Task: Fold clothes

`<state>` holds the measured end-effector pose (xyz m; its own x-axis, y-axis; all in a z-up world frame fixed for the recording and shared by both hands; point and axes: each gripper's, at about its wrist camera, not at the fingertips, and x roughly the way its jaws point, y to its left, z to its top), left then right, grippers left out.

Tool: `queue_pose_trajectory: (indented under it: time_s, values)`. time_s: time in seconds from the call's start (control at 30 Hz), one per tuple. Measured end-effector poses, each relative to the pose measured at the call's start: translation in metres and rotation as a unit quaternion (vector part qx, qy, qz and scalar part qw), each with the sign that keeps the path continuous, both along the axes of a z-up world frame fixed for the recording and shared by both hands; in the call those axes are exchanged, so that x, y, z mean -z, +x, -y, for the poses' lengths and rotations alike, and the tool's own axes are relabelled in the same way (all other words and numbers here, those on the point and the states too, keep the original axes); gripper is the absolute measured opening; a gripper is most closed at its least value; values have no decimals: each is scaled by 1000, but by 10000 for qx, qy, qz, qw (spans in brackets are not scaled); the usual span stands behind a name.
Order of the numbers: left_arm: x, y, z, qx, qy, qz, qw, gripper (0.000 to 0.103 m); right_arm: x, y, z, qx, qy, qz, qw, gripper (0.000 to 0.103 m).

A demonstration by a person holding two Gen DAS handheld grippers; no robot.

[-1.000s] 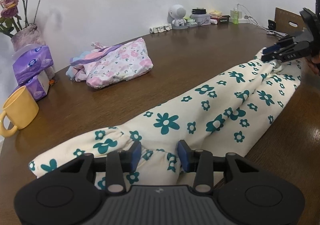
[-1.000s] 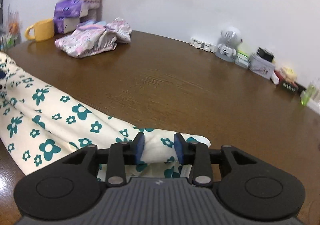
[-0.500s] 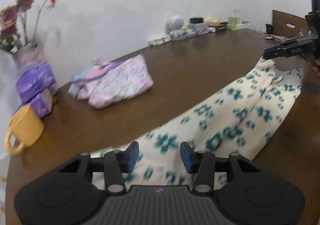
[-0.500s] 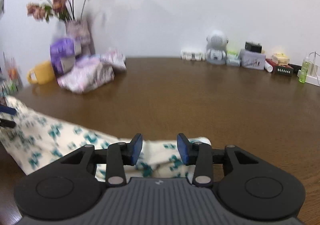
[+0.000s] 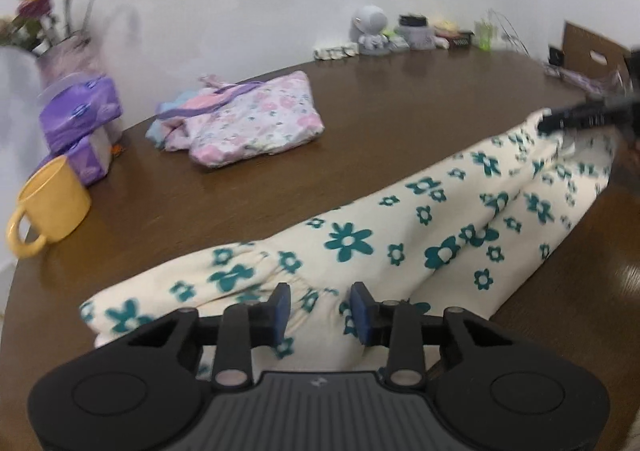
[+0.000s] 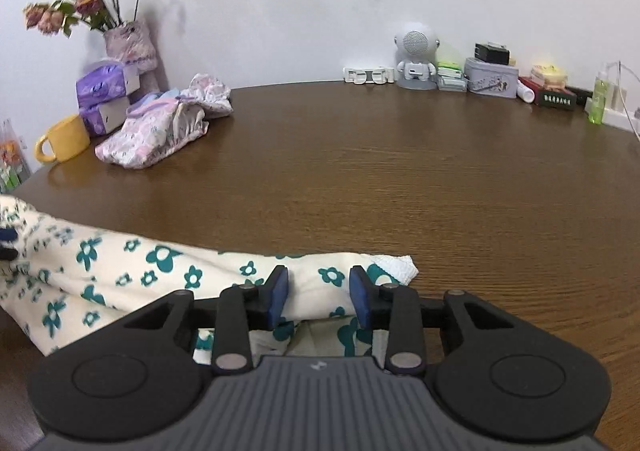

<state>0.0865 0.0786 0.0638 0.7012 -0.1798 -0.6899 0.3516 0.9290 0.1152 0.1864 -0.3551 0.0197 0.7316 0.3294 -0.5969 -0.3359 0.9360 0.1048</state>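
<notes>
Cream trousers with teal flowers (image 5: 400, 243) lie stretched out along the near side of the brown table (image 5: 380, 99). My left gripper (image 5: 319, 309) sits at the gathered waistband, its jaws closing, and the fabric between its blue pads touches both. My right gripper (image 6: 319, 293) is at the leg end (image 6: 332, 275), its jaws also closing, with a bunched fold filling the gap between the pads. In the left wrist view the right gripper (image 5: 560, 121) shows at the far right with the cloth puckered up to its tip.
A folded pink floral garment (image 5: 248, 123) lies at the back left beside purple tissue packs (image 5: 80, 115), a yellow mug (image 5: 52, 203) and a vase of flowers (image 6: 128, 39). A small robot figure (image 6: 416, 55), tins and a green bottle (image 6: 598, 99) line the wall.
The left gripper rose, then came back over the waistband, and its pads stand closer together. The right gripper rolled from tilted to level, its pads widening slightly, then narrowing on the leg end.
</notes>
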Motion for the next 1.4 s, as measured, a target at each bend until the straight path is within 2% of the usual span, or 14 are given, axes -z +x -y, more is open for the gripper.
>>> queue_pose_trajectory:
  time_s: [0.1,0.23,0.37,0.4,0.43,0.47,0.6,0.87,1.0,1.17,1.2,1.3,1.4]
  values:
    - [-12,-13,-15,-260,102,67,9996,46,-4,-3,7,26,263,61,9996,35]
    - [-9,-18,-28,-477,138,-153,9987,47,-13,-6,10,61,333,175,9993,37]
    - [1,-7,-33,-718,-96,-337,9968,47,-12,-3,2,-61,288,168,9994,38]
    - [2,-4,-36,-788,-246,-377,9959,44,-11,-3,-1,-85,245,172,9995,39]
    - [4,-1,-39,-858,-397,-417,9946,19,-11,-3,-4,-108,191,180,9996,41]
    - [3,1,-42,-911,-507,-422,9937,5,-11,-4,-7,-125,122,195,9997,42]
    - [-2,-1,-52,-1054,-758,-318,9910,1,-10,-5,-11,-143,-42,209,9997,42]
    - [-4,-6,-48,-1239,-540,-31,9908,1,-11,-11,-4,-19,-122,245,9996,44]
    - [-21,-15,-39,-1254,-378,535,9899,1,-13,-13,0,43,-81,301,9995,44]
    - [-36,-23,-20,-1172,121,1110,9868,1,-11,-13,-1,21,-97,273,9996,45]
    - [-35,-22,-18,-1164,223,1113,9867,1,-10,-14,-1,14,-95,287,9995,45]
    - [-17,-11,-23,-1321,408,764,9874,1,-10,-15,-3,-35,-106,293,9995,46]
    - [8,-5,-31,-1481,426,422,9871,1,-7,-17,-6,-128,-125,274,9995,46]
